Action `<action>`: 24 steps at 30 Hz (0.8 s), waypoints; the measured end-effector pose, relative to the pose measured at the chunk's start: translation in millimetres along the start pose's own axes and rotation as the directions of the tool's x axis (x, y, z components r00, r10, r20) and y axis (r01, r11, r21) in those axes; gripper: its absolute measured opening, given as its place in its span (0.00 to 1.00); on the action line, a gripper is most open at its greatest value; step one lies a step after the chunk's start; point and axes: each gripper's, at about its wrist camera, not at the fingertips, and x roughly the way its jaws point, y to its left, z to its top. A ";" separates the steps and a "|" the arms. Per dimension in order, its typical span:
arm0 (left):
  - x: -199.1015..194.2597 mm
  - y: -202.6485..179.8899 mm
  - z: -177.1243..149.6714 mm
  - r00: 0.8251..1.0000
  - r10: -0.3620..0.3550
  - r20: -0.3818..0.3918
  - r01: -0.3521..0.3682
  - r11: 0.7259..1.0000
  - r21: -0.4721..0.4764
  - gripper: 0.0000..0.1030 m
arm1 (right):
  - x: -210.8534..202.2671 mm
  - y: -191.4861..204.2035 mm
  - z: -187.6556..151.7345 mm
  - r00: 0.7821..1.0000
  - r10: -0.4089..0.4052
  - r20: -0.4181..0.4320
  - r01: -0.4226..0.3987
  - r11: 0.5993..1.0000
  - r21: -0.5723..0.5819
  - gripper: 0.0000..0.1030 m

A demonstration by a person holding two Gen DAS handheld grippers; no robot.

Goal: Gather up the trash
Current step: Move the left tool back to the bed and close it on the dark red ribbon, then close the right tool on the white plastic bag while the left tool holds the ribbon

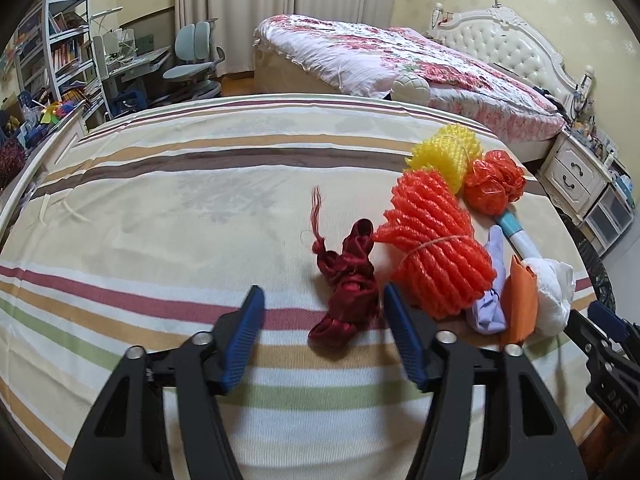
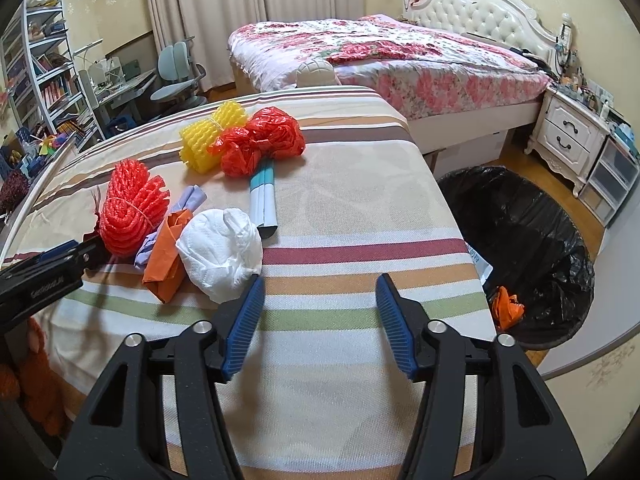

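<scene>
Trash lies on the striped bedsheet [image 1: 160, 208]. My left gripper [image 1: 324, 300] is open, its jaws on either side of a dark red cloth scrap [image 1: 350, 280]. Beside it are an orange foam net [image 1: 436, 240], a yellow foam net [image 1: 446, 152], a crumpled orange plastic bag [image 1: 494, 184], a rolled blue-white paper [image 1: 516, 232], a purple wrapper [image 1: 494, 292], an orange paper [image 1: 520, 300] and a white tissue wad [image 1: 554, 292]. My right gripper [image 2: 318, 292] is open and empty, just right of the white tissue wad [image 2: 220, 252]. A black-lined bin [image 2: 532, 236] stands on the floor at right, holding an orange scrap [image 2: 508, 308].
A floral-covered bed [image 2: 400, 60] lies behind, a white nightstand [image 2: 568, 136] to its right. A desk, chair [image 1: 196, 60] and bookshelf [image 1: 64, 48] stand at far left. An orange plush toy [image 2: 40, 380] sits below the bed's left edge.
</scene>
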 end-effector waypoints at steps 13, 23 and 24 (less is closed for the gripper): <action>-6.5 1.2 -8.1 1.000 0.006 0.003 -0.006 1.000 0.017 0.21 | -5.5 18.5 -0.3 0.999 0.040 0.005 -0.039 0.998 -0.043 0.61; -9.0 14.5 -9.9 0.999 0.035 0.002 -0.035 0.999 -0.014 0.21 | -2.4 46.9 14.3 0.998 0.058 0.027 -0.054 0.991 -0.118 0.61; -8.9 14.5 -9.9 0.999 0.036 0.002 -0.036 0.999 -0.014 0.21 | -4.1 47.4 13.8 0.998 0.063 0.028 -0.059 0.991 -0.120 0.61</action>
